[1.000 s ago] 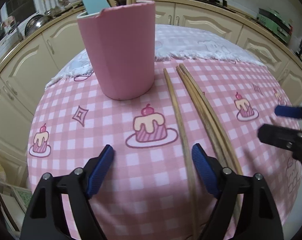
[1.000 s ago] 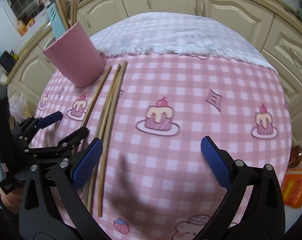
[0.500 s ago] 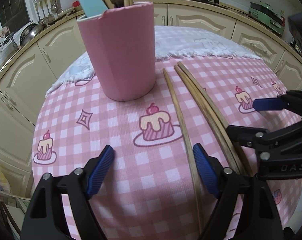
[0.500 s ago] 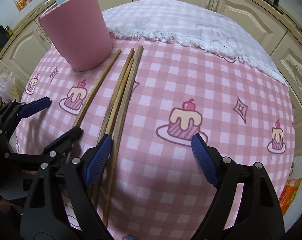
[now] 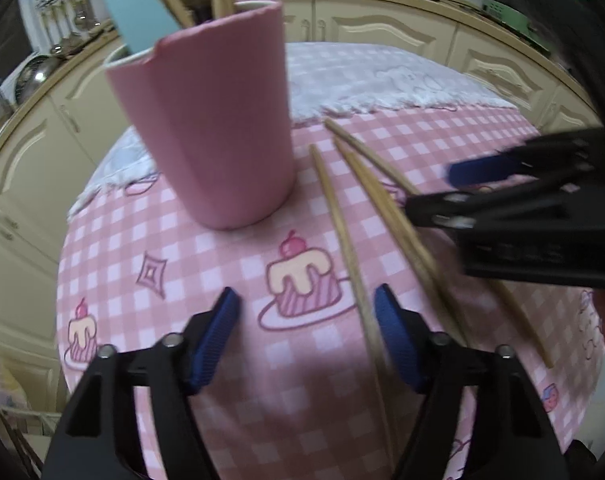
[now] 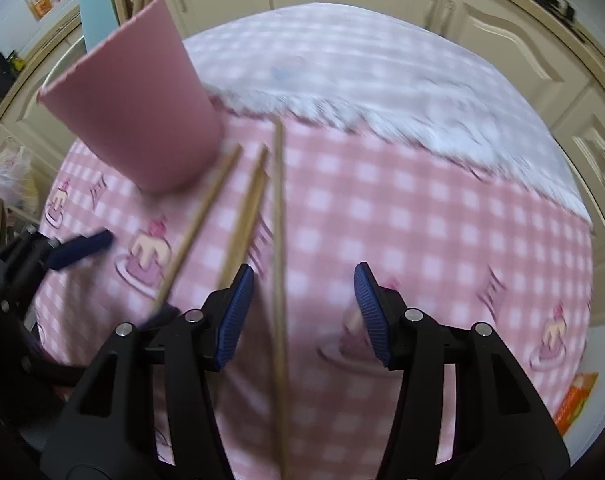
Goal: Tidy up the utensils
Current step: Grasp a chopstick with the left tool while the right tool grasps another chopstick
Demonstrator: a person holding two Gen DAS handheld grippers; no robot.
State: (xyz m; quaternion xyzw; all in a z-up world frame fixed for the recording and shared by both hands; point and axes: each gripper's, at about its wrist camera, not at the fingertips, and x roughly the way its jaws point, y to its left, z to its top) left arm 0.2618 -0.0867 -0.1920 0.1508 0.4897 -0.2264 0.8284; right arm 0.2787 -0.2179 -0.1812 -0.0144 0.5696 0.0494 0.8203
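Note:
A pink utensil cup (image 5: 210,120) stands on the pink checked tablecloth, holding a light blue spatula (image 5: 134,16) and wooden sticks. Several wooden chopsticks (image 5: 342,224) lie on the cloth to its right. My left gripper (image 5: 306,340) is open and low over the cloth, one chopstick running between its jaws near the right pad. My right gripper (image 6: 302,316) is open over the chopsticks (image 6: 278,240), one of which lies between its jaws; it also shows at the right of the left wrist view (image 5: 502,196). The cup also shows in the right wrist view (image 6: 138,108).
A white fringed cloth (image 6: 382,92) covers the far part of the round table. Cream kitchen cabinets (image 5: 382,20) ring the table. An orange packet (image 6: 574,400) lies on the floor at right.
Both grippers moved forward toward the cup and chopsticks. The right gripper shifted left over the chopsticks, and both sets of jaws have narrowed somewhat.

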